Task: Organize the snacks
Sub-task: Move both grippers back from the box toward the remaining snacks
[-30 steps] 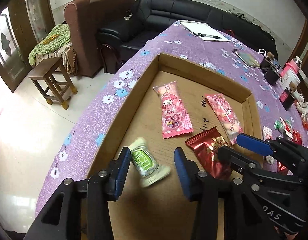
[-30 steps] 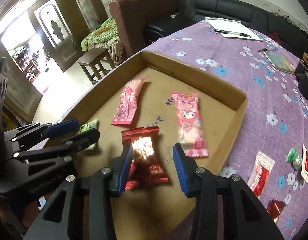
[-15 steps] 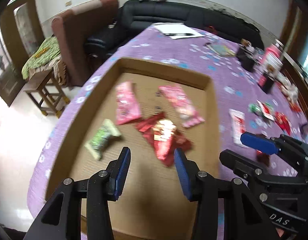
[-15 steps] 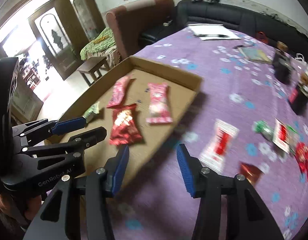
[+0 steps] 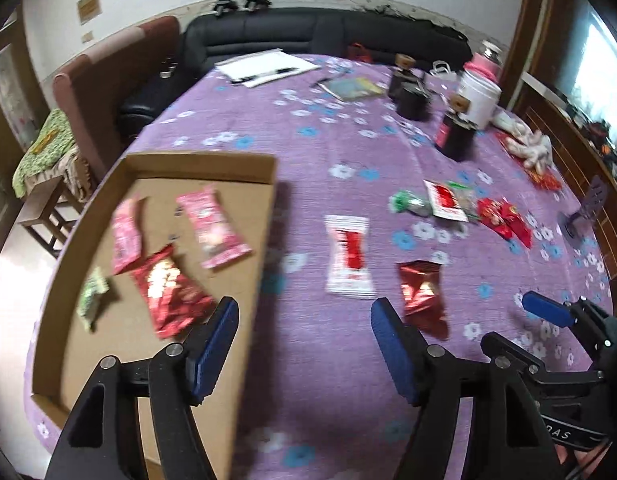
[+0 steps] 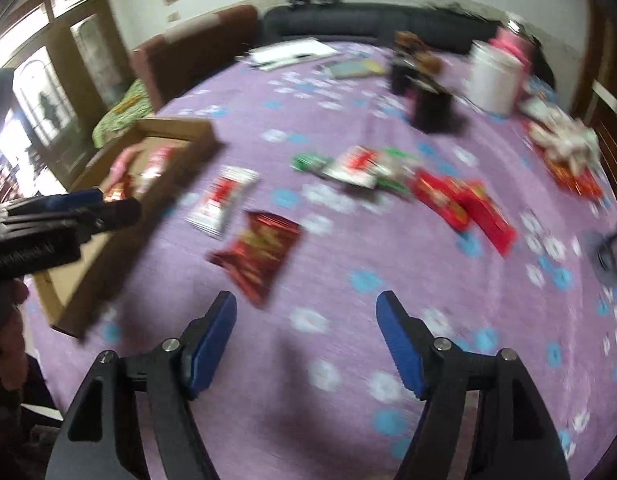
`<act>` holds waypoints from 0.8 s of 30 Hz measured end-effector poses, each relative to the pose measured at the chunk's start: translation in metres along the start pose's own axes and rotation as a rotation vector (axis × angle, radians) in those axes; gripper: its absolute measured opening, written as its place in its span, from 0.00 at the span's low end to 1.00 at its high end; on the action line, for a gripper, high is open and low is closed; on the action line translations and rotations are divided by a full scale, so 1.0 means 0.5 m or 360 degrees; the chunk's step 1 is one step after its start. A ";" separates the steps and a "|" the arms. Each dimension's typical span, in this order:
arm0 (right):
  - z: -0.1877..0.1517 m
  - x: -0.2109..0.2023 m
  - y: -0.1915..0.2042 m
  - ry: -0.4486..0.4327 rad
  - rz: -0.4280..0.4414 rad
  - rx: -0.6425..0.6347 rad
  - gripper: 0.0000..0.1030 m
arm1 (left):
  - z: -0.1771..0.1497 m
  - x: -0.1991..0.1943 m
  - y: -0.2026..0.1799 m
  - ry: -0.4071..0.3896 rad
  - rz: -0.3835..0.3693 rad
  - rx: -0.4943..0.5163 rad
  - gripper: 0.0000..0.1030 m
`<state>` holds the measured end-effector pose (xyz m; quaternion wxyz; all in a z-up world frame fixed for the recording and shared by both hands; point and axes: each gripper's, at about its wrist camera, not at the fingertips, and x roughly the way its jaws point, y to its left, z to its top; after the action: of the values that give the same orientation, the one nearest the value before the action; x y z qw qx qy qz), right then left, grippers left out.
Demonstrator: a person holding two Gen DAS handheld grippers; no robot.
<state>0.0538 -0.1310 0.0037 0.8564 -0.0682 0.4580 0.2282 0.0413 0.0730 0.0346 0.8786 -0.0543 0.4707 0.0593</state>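
A shallow cardboard box [image 5: 204,158] lies at the left of the purple table and holds two pink packets [image 5: 212,226], a red foil packet [image 5: 168,292] and a green one [image 5: 92,300]. Loose snacks lie on the cloth: a white-and-red packet [image 5: 348,256], a red foil packet [image 5: 422,292] and a cluster further right [image 5: 460,204]. My left gripper [image 5: 304,316] is open and empty above the box's right edge. My right gripper [image 6: 306,312] is open and empty over the cloth, just short of the red foil packet [image 6: 260,250].
Dark jars [image 5: 454,136], a white canister [image 5: 478,98], papers with a pen [image 5: 266,68] and a booklet stand at the far side of the table. A sofa and armchair stand behind it. The right gripper shows at the lower right of the left wrist view [image 5: 548,314].
Both grippers have swung right, away from over the box toward the loose snacks on the cloth, and their jaws have opened wider. The box's contents stay in place.
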 end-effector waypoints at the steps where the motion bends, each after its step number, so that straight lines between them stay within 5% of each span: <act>1: -0.010 0.003 -0.019 0.0011 -0.0010 0.0028 0.69 | 0.004 0.007 -0.016 0.0011 -0.0006 0.0021 0.70; 12: -0.034 0.023 -0.058 0.0045 0.0015 0.0098 0.69 | 0.054 0.076 -0.087 0.0096 -0.0033 0.0080 0.70; 24: -0.001 0.047 -0.036 0.0040 0.0058 0.0148 0.69 | 0.071 0.094 -0.077 0.0083 -0.0015 0.0025 0.70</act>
<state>0.0729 -0.1393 -0.0175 0.8486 -0.0230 0.4800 0.2213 0.1023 0.0429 0.0166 0.8667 -0.0512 0.4937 0.0499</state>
